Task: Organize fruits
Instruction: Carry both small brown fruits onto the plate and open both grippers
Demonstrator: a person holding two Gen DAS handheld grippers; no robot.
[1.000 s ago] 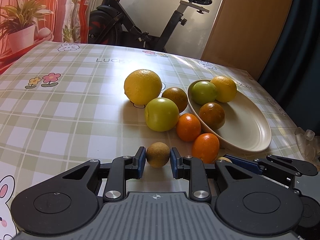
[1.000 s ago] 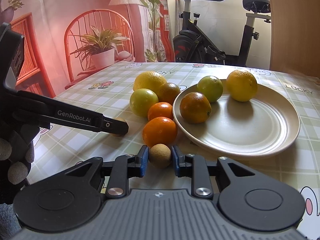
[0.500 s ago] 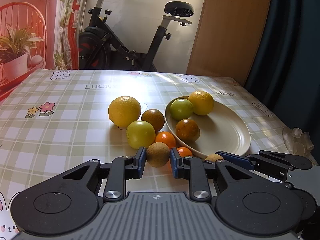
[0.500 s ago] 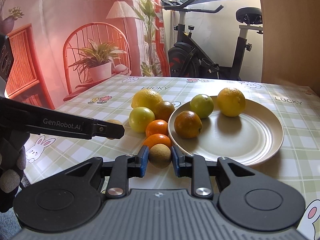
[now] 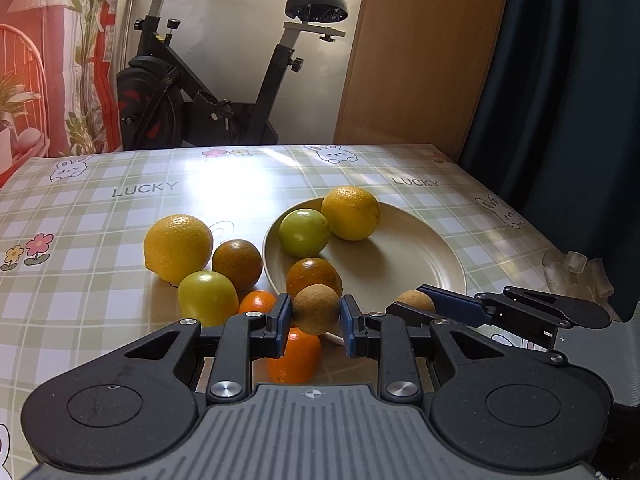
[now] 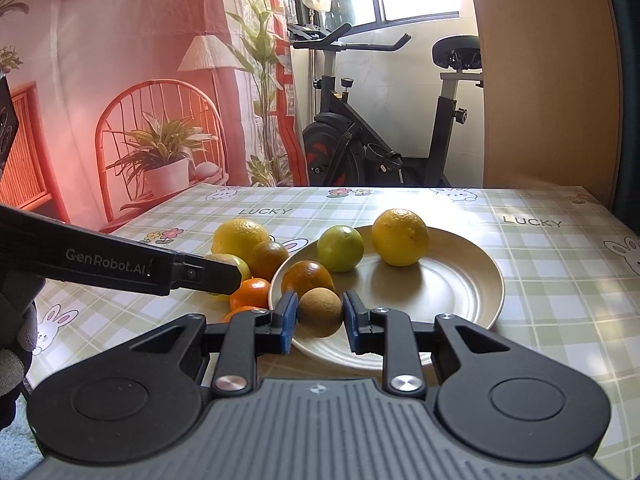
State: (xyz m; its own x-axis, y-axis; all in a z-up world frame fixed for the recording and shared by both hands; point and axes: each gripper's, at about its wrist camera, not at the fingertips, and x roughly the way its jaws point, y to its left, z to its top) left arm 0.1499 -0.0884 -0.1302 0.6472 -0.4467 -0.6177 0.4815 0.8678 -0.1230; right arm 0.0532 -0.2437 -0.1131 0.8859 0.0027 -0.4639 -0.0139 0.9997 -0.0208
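"GenRobot.AI" is printed in white on the side of the left gripper (image 6: 230, 276) where it crosses the right wrist view, and "LUCKY" appears twice on the green checked tablecloth (image 6: 560, 280), beyond the plate (image 6: 460, 280), among printed rabbits and flowers. The left gripper's blue pads are clamped on a small round brown fruit (image 5: 316, 309) with a dull, rough skin, held above the near rim of the plate. The right gripper (image 6: 320, 316) is likewise closed on a second brown fruit (image 6: 320, 312) of the same kind, over the plate's near edge. On the plate lie a yellow orange (image 6: 400, 237), a green fruit (image 6: 341, 249) and a dark brown-orange fruit (image 6: 307, 278). Left of the plate, on the cloth, sit a large yellow citrus (image 5: 178, 248), a dark fruit (image 5: 237, 264), a green apple-like fruit (image 5: 208, 298) and two bright orange mandarins (image 5: 258, 303), clustered and touching. An exercise bike (image 6: 360, 140) stands beyond the table.
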